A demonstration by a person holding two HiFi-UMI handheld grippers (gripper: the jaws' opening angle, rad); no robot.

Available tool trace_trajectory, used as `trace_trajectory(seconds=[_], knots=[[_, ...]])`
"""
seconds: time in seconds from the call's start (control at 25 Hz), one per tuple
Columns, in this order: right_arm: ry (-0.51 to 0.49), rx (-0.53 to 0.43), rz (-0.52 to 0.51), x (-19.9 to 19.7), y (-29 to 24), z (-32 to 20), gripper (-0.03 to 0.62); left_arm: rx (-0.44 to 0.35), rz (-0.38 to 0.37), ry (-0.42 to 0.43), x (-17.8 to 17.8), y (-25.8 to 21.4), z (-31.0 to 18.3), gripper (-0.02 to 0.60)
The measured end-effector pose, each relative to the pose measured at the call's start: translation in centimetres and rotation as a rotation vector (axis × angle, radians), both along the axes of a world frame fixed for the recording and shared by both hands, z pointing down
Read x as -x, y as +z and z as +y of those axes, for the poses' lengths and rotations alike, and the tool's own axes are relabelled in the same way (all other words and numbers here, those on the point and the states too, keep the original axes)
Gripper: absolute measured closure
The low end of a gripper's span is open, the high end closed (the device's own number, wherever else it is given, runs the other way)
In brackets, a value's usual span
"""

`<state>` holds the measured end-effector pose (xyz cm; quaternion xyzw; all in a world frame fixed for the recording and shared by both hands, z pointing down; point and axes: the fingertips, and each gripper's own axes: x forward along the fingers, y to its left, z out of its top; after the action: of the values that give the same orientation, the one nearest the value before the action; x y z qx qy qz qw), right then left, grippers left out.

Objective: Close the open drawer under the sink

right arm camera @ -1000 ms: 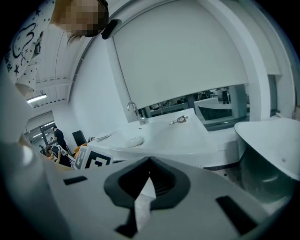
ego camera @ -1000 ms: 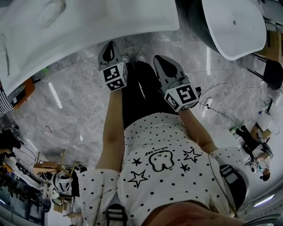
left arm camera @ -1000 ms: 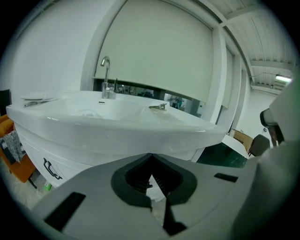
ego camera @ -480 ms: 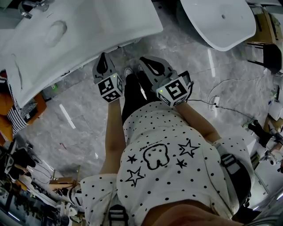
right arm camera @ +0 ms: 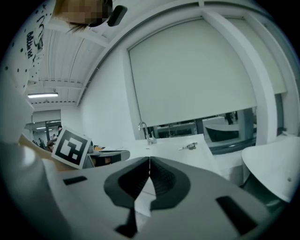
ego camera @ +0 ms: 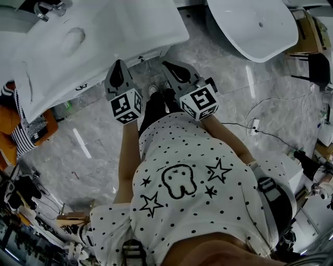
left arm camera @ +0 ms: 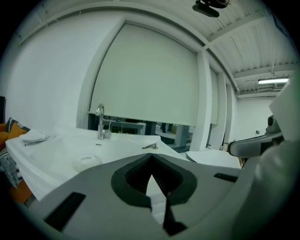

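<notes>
The white sink counter (ego camera: 130, 26) fills the upper left of the head view, with an oval basin (ego camera: 73, 39) and a chrome faucet (ego camera: 49, 8). The counter top hides the cabinet below it, so I cannot see any drawer. My left gripper (ego camera: 117, 63) is shut and empty, its tip just in front of the counter's front edge. My right gripper (ego camera: 167, 65) is beside it, also shut and empty. In the left gripper view the closed jaws (left arm camera: 151, 157) point level over the counter (left arm camera: 70, 150) toward the faucet (left arm camera: 100, 122). The right gripper view shows closed jaws (right arm camera: 149, 159) and the same faucet (right arm camera: 149, 133).
A white freestanding tub (ego camera: 255, 26) stands at the upper right. A cable with a plug (ego camera: 253, 124) lies on the grey marble floor. A person in striped and orange clothes (ego camera: 21, 130) is at the left. A small metal item (left arm camera: 150, 146) lies on the counter.
Both grippers have risen, the left more than the right, and now sit at counter height. More of the sink top shows in the head view. Both stay shut.
</notes>
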<state>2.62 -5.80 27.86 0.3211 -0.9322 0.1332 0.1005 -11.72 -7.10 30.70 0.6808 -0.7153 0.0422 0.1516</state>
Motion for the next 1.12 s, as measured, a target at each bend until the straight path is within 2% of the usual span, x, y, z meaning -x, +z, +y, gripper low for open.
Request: trace_trajectory(seconds=[0.28, 0.52, 0.84, 1.12], knots=[[0.026, -0.028, -0.037, -0.5, -1.9, -1.8, 0.58, -0.073, -0.035, 0.056, -2.0, -3.9, 0.1, 0.577], [0.06, -0.059, -0.069, -0.8, -3.8, -2.4, 0.58, -0.135, -0.024, 0.076, -2.6, -6.2, 1.1, 0.577], [0.075, -0.1, -0.072, -2.1, -5.2, -3.6, 0.58, -0.144, -0.045, 0.107, -4.0, -8.1, 1.4, 0.577], [0.032, -0.13, -0.041, -1.8, -5.2, -2.6, 0.58, -0.152, -0.041, 0.121, -4.9, -8.6, 2.4, 0.578]])
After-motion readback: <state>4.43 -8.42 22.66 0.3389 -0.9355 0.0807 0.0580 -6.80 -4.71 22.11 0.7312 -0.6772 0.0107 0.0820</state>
